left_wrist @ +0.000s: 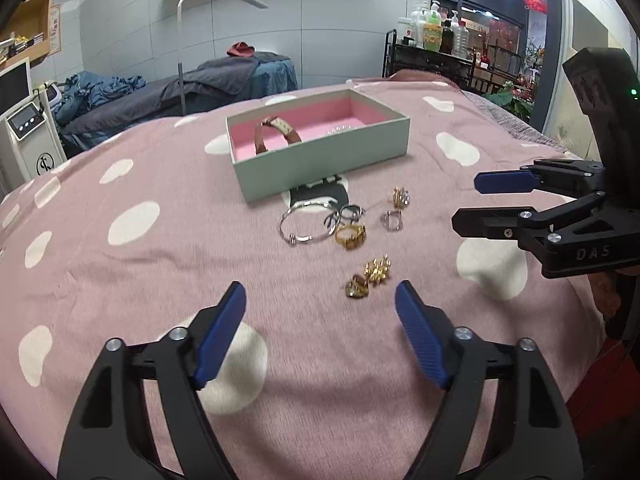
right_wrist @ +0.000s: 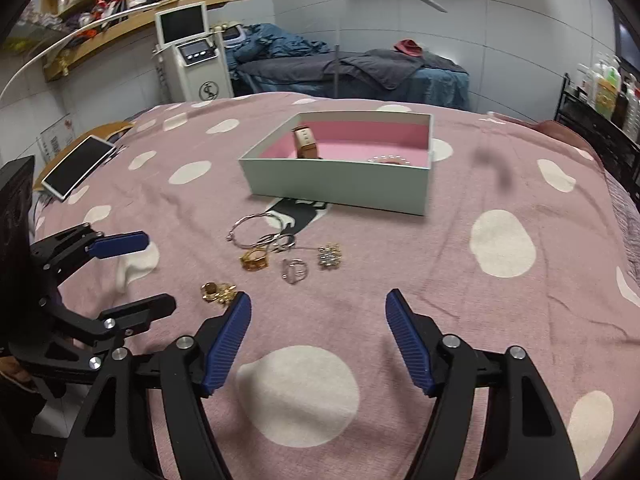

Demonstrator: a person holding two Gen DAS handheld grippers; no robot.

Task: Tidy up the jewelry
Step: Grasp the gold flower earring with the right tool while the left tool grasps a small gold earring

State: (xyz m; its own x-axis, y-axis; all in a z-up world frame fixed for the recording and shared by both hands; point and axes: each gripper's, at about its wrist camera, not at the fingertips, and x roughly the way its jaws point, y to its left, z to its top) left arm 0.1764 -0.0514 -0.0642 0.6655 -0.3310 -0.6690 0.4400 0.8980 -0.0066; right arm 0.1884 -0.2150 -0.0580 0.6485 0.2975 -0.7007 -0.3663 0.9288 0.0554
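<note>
An open pale green box point(left_wrist: 320, 162) point(right_wrist: 332, 184) with pink lining stands on the pink spotted blanket point(left_wrist: 160, 280). It holds a brown-strap watch point(left_wrist: 272, 136) point(right_wrist: 306, 144) and a pearl bracelet point(right_wrist: 388, 159). In front of it lie a silver bangle point(left_wrist: 306, 224) point(right_wrist: 256, 230), a gold ring point(left_wrist: 351, 236) point(right_wrist: 253, 260), a silver ring point(left_wrist: 391, 221) point(right_wrist: 295, 270), a gold-and-silver cluster piece point(left_wrist: 401, 198) point(right_wrist: 330, 257) and small gold pieces point(left_wrist: 368, 278) point(right_wrist: 218, 292). My left gripper point(left_wrist: 320, 292) point(right_wrist: 158, 270) is open just short of the gold pieces. My right gripper point(right_wrist: 319, 298) point(left_wrist: 468, 200) is open, empty, near the silver ring.
A tablet point(right_wrist: 76, 164) lies at the blanket's left edge. Beyond the bed stand a white machine with a screen point(right_wrist: 192, 56), a massage bed with grey and blue covers point(right_wrist: 360, 68), a floor lamp point(left_wrist: 182, 60) and a black rack of bottles point(left_wrist: 436, 28).
</note>
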